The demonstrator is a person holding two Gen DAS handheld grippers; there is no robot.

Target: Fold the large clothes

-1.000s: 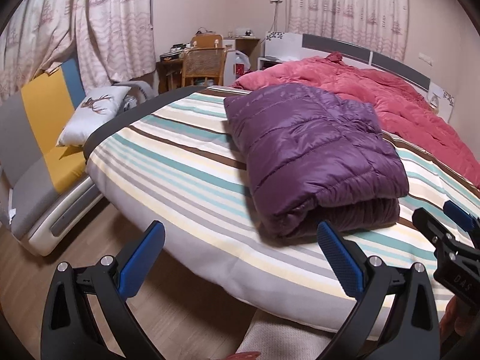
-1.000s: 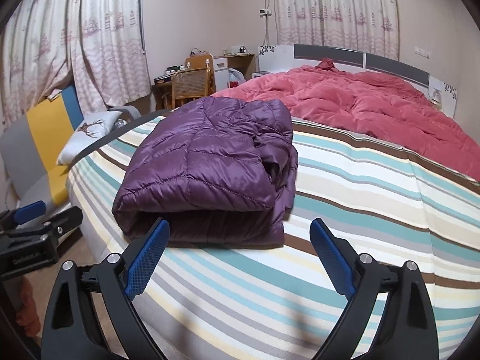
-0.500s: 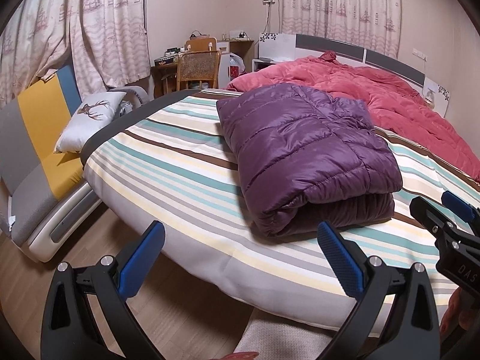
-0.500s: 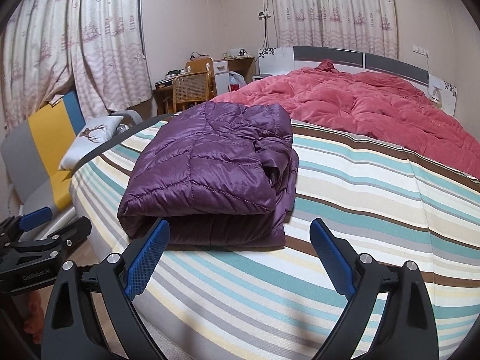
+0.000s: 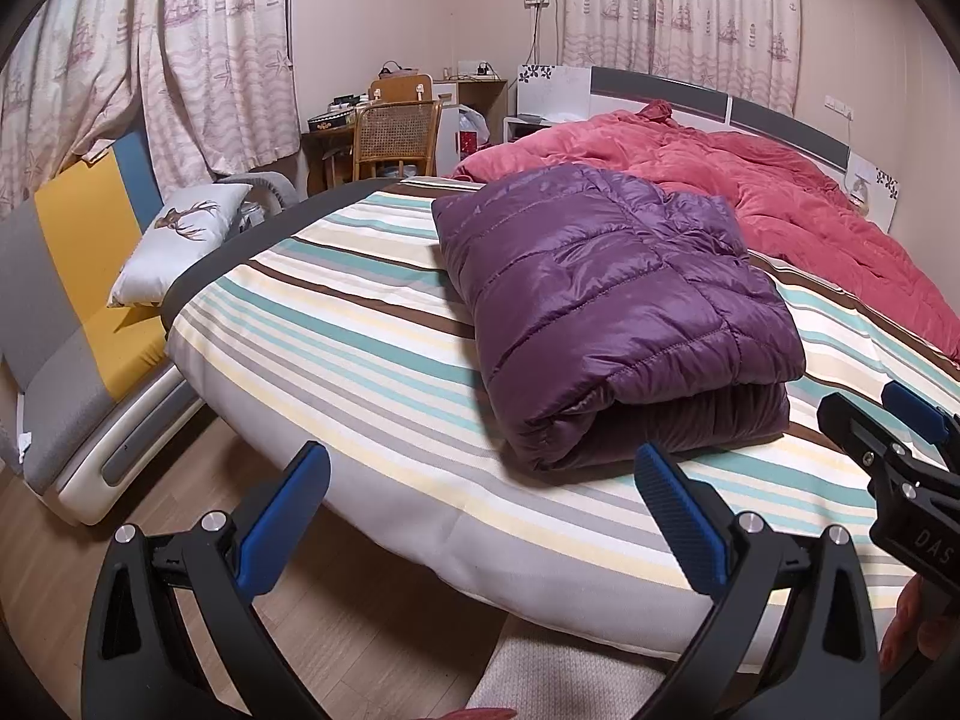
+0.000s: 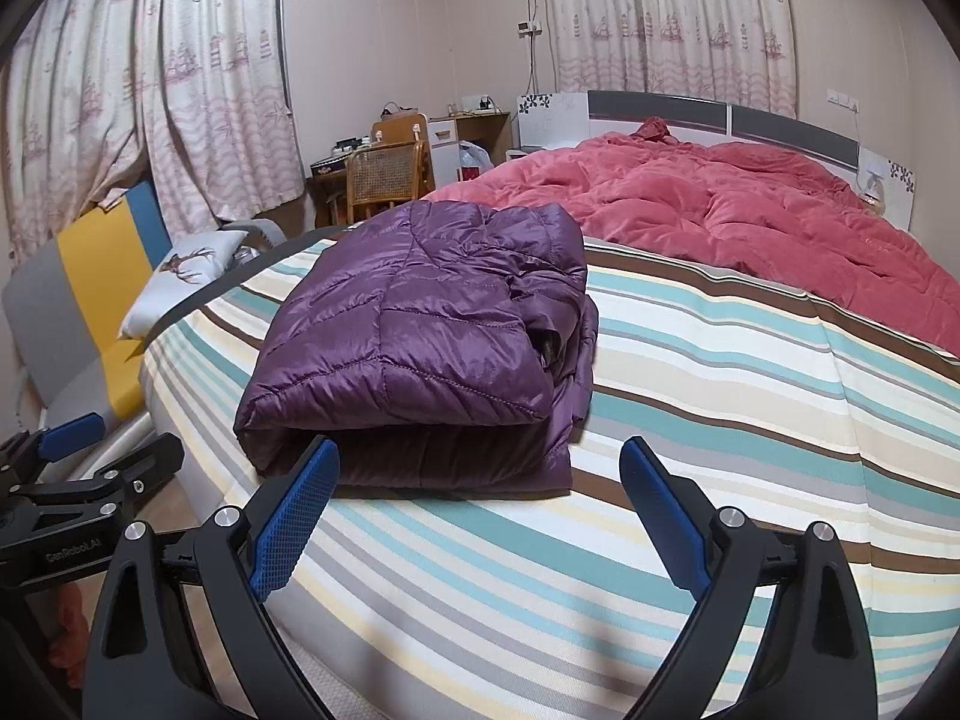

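**Jacket folded on the bed, both grippers clear of it**

At the far left a sofa [image 5: 72,276] in grey, yellow and blue stands along the curtains, with a pillow [image 5: 174,246] leaning at its end next to the bed. Behind them are a chair [image 5: 393,135] and a small desk against the wall.

The left gripper [image 5: 480,510] hangs over the near edge of the bed [image 5: 336,330], its jaws spread wide and holding nothing. Just beyond it the jacket [image 5: 606,306], purple and quilted, lies on the striped sheet as a compact stack of layers, the rounded fold facing the grippers. From the right wrist view the stack's right side looks looser, with some edges bunched there.

The right gripper [image 6: 480,504] is also off the cloth, jaws wide and empty, with the jacket's near fold just ahead between its fingers. To the right and behind, a red quilt [image 6: 750,222] is heaped toward the headboard, apart from the jacket.

The fold appears finished, or all but finished, and this looks like the release step. Any next move would likely be small: tidying the bunched right edge, which calls for a light pinch on the top layer only so the puffy stack does not spring open or slide on the sheet.
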